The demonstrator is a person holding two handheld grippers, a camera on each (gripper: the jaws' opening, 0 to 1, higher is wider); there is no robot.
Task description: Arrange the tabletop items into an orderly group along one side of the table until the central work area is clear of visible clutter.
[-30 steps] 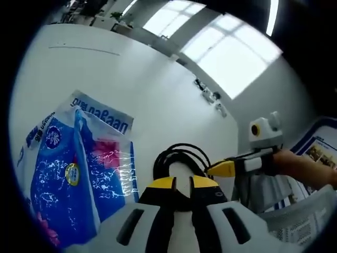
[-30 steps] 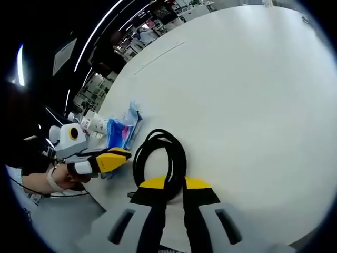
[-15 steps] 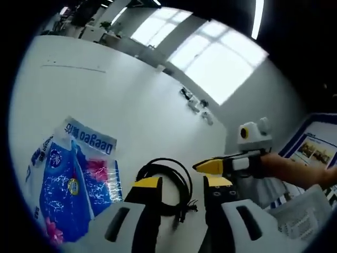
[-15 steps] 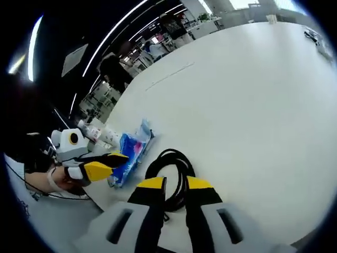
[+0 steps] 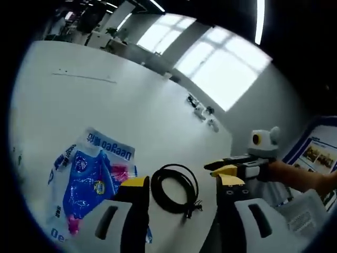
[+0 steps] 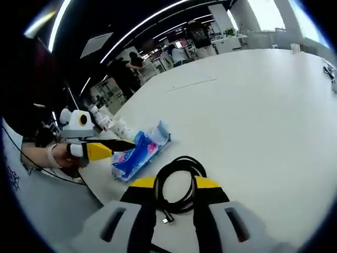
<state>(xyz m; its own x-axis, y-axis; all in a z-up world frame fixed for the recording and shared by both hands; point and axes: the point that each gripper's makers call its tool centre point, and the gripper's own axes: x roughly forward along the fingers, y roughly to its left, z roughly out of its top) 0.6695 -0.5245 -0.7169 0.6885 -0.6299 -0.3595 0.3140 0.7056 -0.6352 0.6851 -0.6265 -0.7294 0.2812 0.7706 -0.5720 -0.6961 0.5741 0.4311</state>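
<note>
Left claw [image 5: 181,184] jaws apart, right claw [image 6: 176,184] jaws apart, both empty above cable [image 6: 177,183], coiled flat on surface [image 6: 253,105] beside blue pack [image 6: 139,153]. Cable lies near edge; judge: nudge coil snug against pack, avoid snagging plug end.

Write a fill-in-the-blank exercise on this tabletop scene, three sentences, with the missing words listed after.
1. The coiled cable lying on the white table is ____ in colour.
2. In the left gripper view, the blue packet lies to the ____ of the cable.
3. The jaws of the left gripper stand ____, and the cable lies on the table between them.

Missing words: black; left; open
</note>
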